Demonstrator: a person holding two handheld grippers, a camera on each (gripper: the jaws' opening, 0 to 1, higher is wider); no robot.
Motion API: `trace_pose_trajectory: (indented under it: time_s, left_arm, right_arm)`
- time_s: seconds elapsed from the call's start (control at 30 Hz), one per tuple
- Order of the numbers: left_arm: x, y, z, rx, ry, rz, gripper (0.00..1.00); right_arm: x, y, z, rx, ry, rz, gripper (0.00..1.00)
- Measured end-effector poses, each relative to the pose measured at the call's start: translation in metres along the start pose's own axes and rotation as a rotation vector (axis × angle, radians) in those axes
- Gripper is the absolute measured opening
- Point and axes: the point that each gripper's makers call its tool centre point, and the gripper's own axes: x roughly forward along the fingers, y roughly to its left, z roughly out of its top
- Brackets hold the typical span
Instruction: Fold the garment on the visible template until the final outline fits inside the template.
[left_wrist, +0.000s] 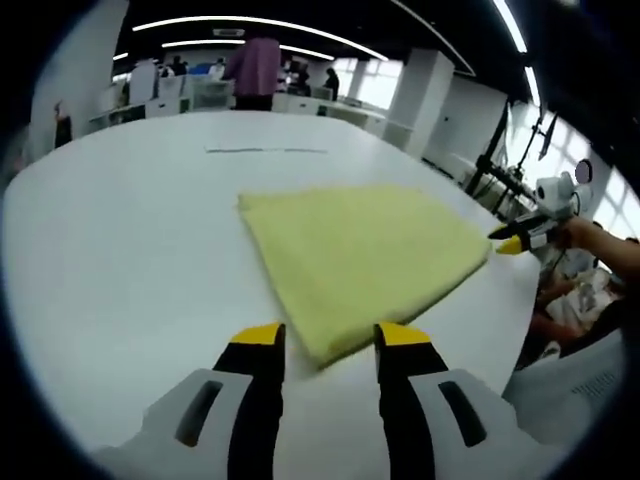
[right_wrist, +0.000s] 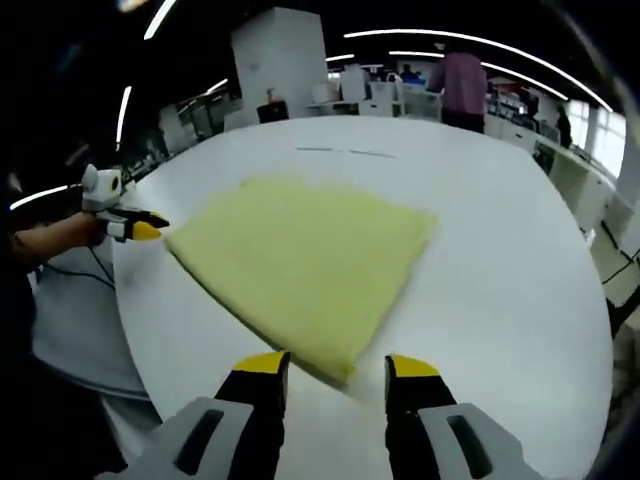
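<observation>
On the white worktop (left_wrist: 120, 260) the yellow garment (left_wrist: 365, 255) lies folded; we hold both tools open, left tool (left_wrist: 328, 345) and right tool (right_wrist: 338, 370) each facing a near corner, equally close.

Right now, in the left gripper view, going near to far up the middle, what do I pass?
Left gripper → yellow garment → bare white table → thin dark line marks → person in a pink top.
</observation>
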Motion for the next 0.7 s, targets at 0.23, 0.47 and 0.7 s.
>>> trace_pose_trajectory:
  time_s: [0.23, 0.47, 0.7]
  left_arm:
    - [-0.010, -0.009, 0.014, 0.019, -0.023, -0.032, 0.58]
    - [-0.029, -0.016, 0.027, 0.027, -0.050, -0.029, 0.70]
    - [-0.046, -0.019, 0.036, 0.016, -0.072, -0.026, 0.80]
  right_arm:
    - [-0.011, 0.019, 0.020, -0.034, -0.042, 0.048, 0.63]
    - [-0.026, 0.028, 0.037, -0.052, -0.082, 0.052, 0.80]
    - [-0.040, 0.036, 0.049, -0.023, -0.133, 0.062, 0.89]
